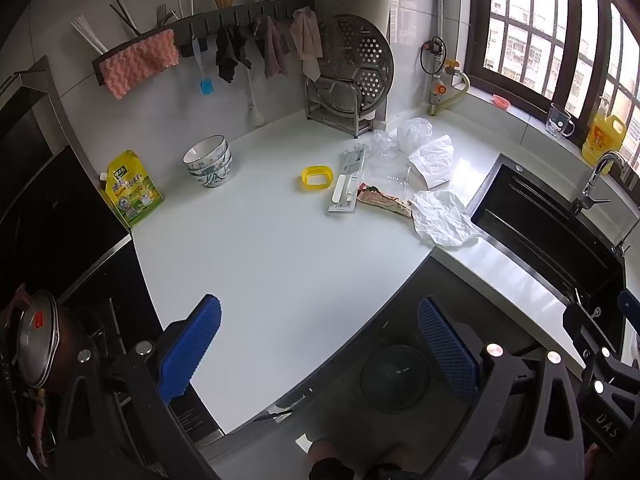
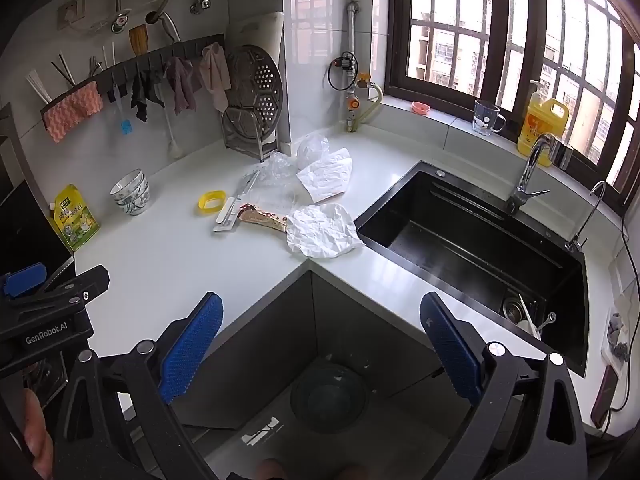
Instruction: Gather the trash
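Left gripper: you hold it above the counter's front edge, its blue fingers spread wide with nothing between them.
Pouch: a yellow-green bag stands at the counter's left end, beside the stovetop.
Bowls: a nested stack just right of the pouch.
Yellow ring: it lies flat, left of the trash.
Trash cluster: a white flat package, a brown wrapper, clear plastic film and two crumpled white papers sit together on the white counter, near the sink.
Sink: black, to the right of the papers.
Bin: a dark round bin on the floor below the counter's inner corner.
Right gripper: you hold it over the bin, its fingers released and wide apart, empty.
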Motion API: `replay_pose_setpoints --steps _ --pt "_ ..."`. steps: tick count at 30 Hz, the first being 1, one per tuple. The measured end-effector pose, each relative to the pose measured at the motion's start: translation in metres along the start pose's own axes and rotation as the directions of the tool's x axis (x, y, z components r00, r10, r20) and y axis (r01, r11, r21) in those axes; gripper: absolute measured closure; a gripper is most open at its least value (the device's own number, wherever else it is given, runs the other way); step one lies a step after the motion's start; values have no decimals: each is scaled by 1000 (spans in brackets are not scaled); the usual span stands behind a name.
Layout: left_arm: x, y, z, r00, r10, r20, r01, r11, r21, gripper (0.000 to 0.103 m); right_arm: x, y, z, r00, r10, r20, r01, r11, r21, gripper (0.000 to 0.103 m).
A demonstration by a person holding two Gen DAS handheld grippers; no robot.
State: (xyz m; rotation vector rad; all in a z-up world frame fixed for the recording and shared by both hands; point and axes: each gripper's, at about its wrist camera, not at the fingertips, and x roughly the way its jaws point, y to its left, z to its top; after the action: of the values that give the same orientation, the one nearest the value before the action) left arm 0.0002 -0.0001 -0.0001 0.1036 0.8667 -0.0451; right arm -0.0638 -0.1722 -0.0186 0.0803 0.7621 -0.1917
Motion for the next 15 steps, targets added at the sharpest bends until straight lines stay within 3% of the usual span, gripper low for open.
replay_pose_setpoints --steps 15 --pt "-7 8 0 1000 -10 5 10 1000 -11 6 -5 2 0 1000 11 6 -11 1000 4 8"
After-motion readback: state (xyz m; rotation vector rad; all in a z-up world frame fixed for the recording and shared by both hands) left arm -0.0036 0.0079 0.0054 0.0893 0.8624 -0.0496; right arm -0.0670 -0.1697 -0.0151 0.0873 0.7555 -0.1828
